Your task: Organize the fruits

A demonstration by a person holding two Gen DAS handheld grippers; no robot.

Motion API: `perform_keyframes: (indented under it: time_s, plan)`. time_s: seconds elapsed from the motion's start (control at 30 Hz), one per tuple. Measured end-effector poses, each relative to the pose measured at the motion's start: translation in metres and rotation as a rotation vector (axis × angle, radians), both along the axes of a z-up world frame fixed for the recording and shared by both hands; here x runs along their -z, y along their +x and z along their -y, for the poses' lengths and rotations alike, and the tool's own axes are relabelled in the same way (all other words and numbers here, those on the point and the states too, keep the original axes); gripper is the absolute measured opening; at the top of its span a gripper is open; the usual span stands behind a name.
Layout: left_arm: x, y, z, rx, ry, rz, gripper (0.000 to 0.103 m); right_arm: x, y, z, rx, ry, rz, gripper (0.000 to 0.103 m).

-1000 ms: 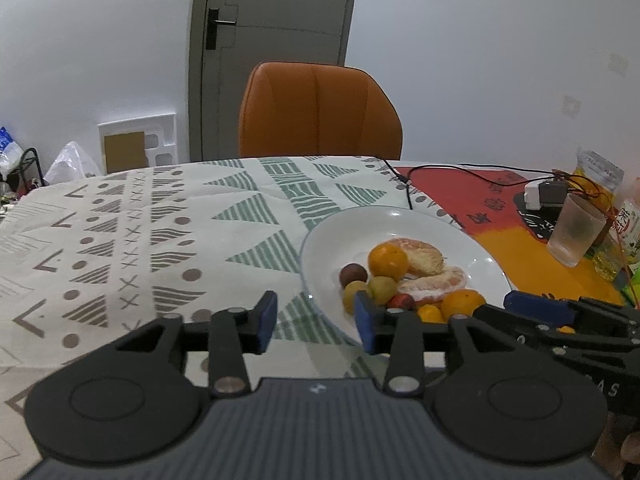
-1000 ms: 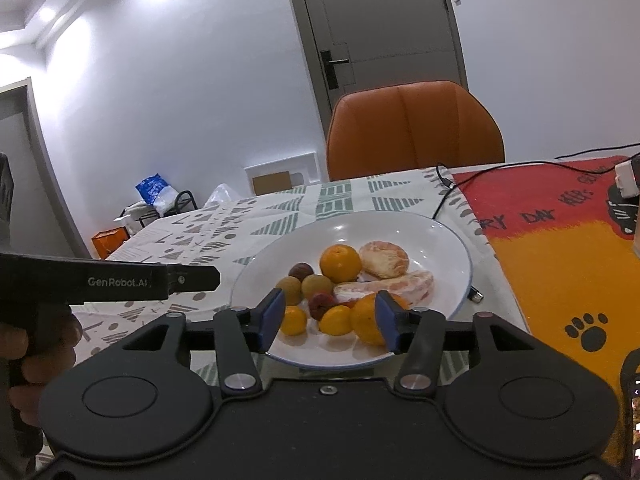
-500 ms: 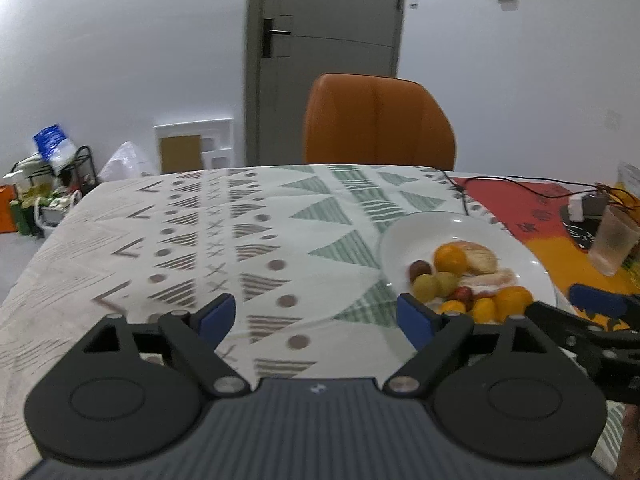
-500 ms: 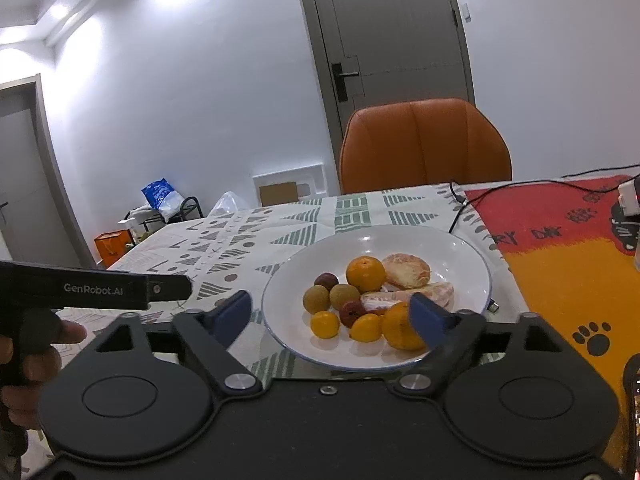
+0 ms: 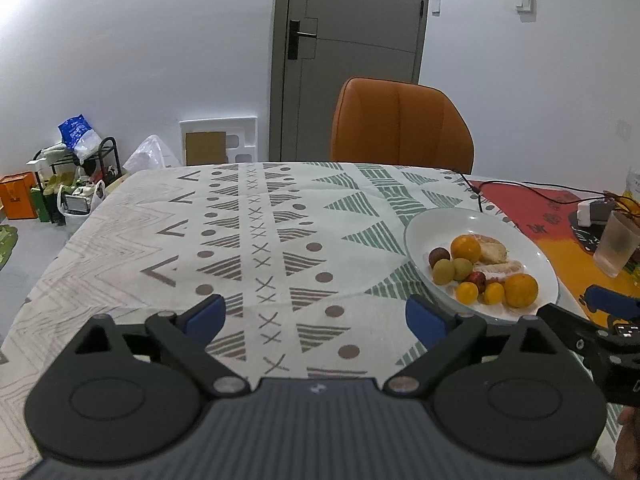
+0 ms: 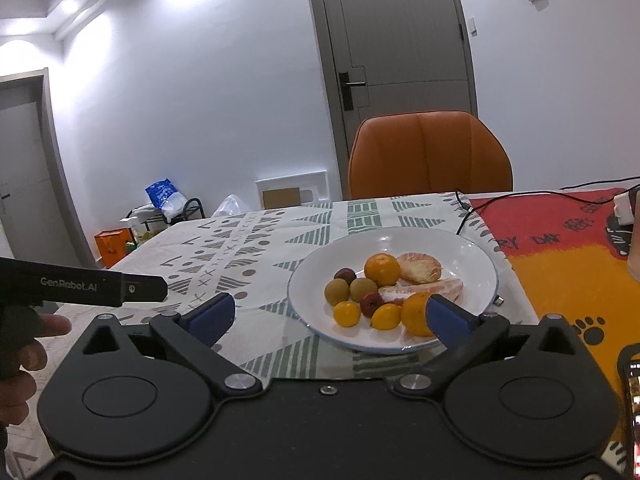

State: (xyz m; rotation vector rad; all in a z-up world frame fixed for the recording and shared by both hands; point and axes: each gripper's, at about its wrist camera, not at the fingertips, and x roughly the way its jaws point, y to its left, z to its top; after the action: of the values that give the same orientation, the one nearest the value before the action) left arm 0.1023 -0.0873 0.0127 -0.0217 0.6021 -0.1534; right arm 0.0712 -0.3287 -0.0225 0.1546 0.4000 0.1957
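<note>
A white plate (image 5: pixel 452 224) (image 6: pixel 404 240) on the patterned cloth holds two oranges (image 6: pixel 382 269), small yellow fruits (image 6: pixel 346 313), green fruits (image 6: pixel 337 292), red fruits (image 6: pixel 371 302) and peeled citrus pieces (image 6: pixel 420 268). In the left wrist view the oranges (image 5: pixel 520 290) and the rest lie at the right. My left gripper (image 5: pixel 316 316) hovers over bare cloth left of the plate, its jaws opening with nothing between them. My right gripper (image 6: pixel 330 316) faces the plate's near rim; its jaws are also opening and empty.
An orange chair (image 5: pixel 400 128) stands behind the table. A red and orange mat (image 6: pixel 560 264) with a black cable (image 6: pixel 472 208) lies right of the plate. A plastic cup (image 5: pixel 618 246) stands on it, and a phone (image 6: pixel 632 400) shows at the right edge.
Both grippers' jaws have spread from narrow to wide. Both have drawn back from the plate, and the left one has swung left, so the plate now sits at its right.
</note>
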Motion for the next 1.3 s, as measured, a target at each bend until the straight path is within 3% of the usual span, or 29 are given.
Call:
perform_keyframes:
  time_s: [0.47,1.3]
  plan:
    - [-0.012,-0.044,0.004,-0.037,0.05,0.049,0.098,-0.01,-0.035,0.012,-0.022,0.027,0.043,0.103]
    - [-0.018,-0.097,-0.02,-0.095,0.057,0.069,0.098,-0.021,-0.078,-0.006,-0.088,0.016,0.039,0.103]
